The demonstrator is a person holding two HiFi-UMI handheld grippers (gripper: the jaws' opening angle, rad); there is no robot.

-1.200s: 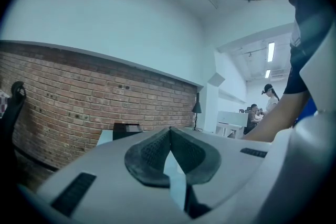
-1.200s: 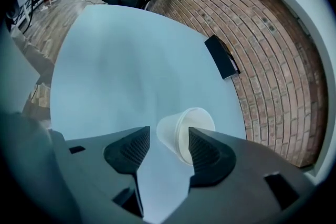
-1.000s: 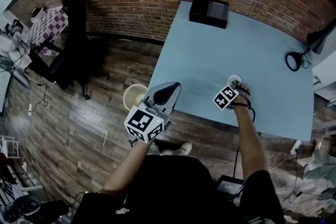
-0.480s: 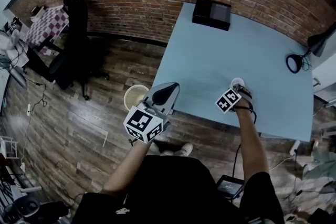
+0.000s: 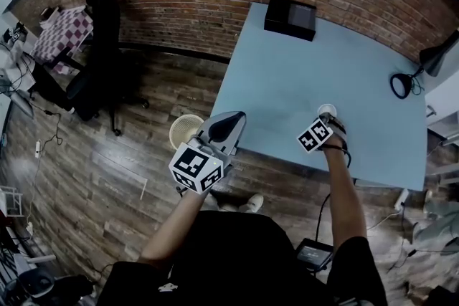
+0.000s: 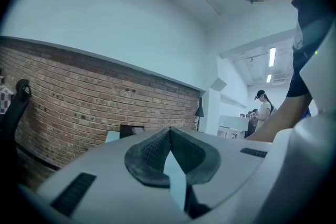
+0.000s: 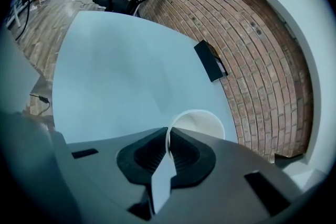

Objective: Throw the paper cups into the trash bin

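A white paper cup stands upright on the light blue table near its front edge. My right gripper is closing on it. In the right gripper view the cup's near wall is pinched between the dark pads of the right gripper. The round white mesh trash bin sits on the wooden floor just left of the table. My left gripper hovers beside the bin, off the table. In the left gripper view its jaws meet at the tips, holding nothing.
A black box rests at the table's far edge, also seen in the right gripper view. A black desk lamp is at the table's right side. An office chair stands on the floor near the brick wall.
The view has shifted slightly. The right gripper stays at the cup. The left gripper has hardly moved.
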